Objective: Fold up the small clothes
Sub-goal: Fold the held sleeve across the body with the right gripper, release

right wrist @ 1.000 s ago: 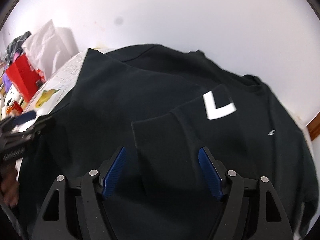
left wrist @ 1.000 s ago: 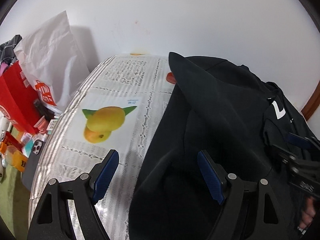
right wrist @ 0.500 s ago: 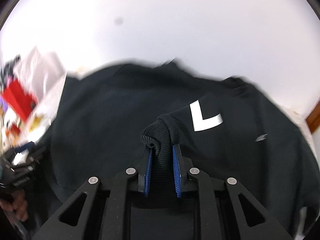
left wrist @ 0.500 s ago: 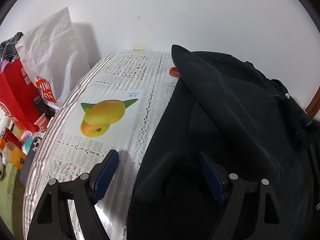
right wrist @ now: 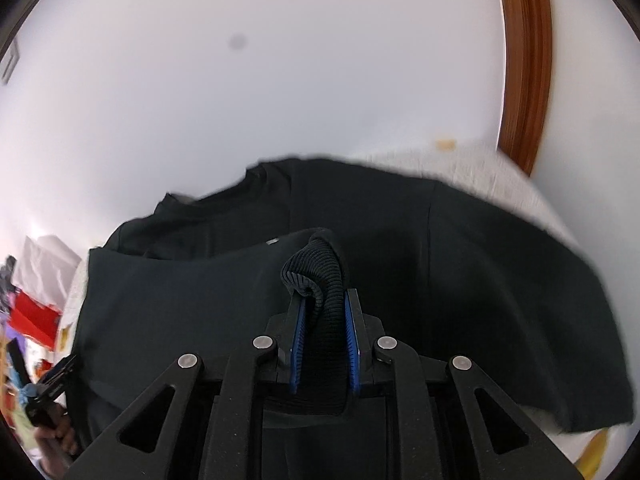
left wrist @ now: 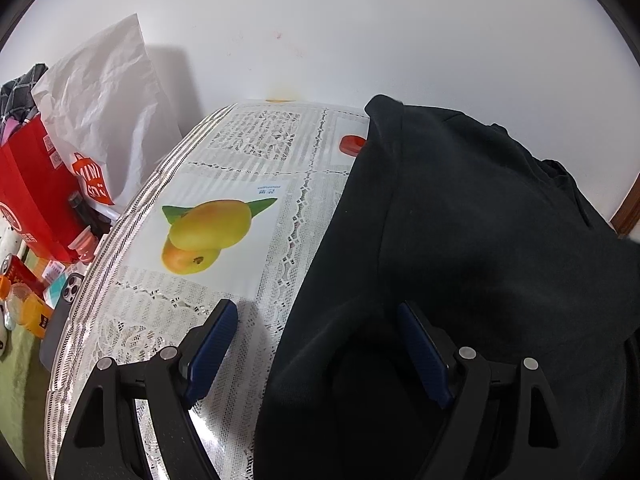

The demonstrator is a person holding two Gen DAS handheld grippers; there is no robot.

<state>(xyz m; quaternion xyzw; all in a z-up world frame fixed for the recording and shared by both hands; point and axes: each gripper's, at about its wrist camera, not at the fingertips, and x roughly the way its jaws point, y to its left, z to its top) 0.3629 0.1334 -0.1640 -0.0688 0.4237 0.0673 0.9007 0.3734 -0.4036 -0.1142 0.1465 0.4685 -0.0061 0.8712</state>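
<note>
A black sweatshirt (left wrist: 480, 220) lies spread on the table with its left side folded in. My left gripper (left wrist: 314, 312) hovers open over the garment's near left edge, one blue pad over the tablecloth and the other over black cloth, neither gripping. In the right wrist view my right gripper (right wrist: 324, 300) is shut on the ribbed cuff (right wrist: 316, 268) of a sleeve. The sleeve is lifted off the sweatshirt body (right wrist: 180, 300), and the cuff bulges above the pads.
A lace-patterned tablecloth (left wrist: 248, 152) carries a mango picture (left wrist: 208, 232) left of the garment. Beyond the table's left edge stand a red bag (left wrist: 32, 200), a white paper bag (left wrist: 104, 100), a phone (left wrist: 68, 292) and small packets. A brown door frame (right wrist: 524, 60) rises at the right.
My right gripper closed on the sleeve cuff, lifted it and carried it to the right across the sweatshirt while rolling. The white logo has gone from view. My left gripper stayed put and open.
</note>
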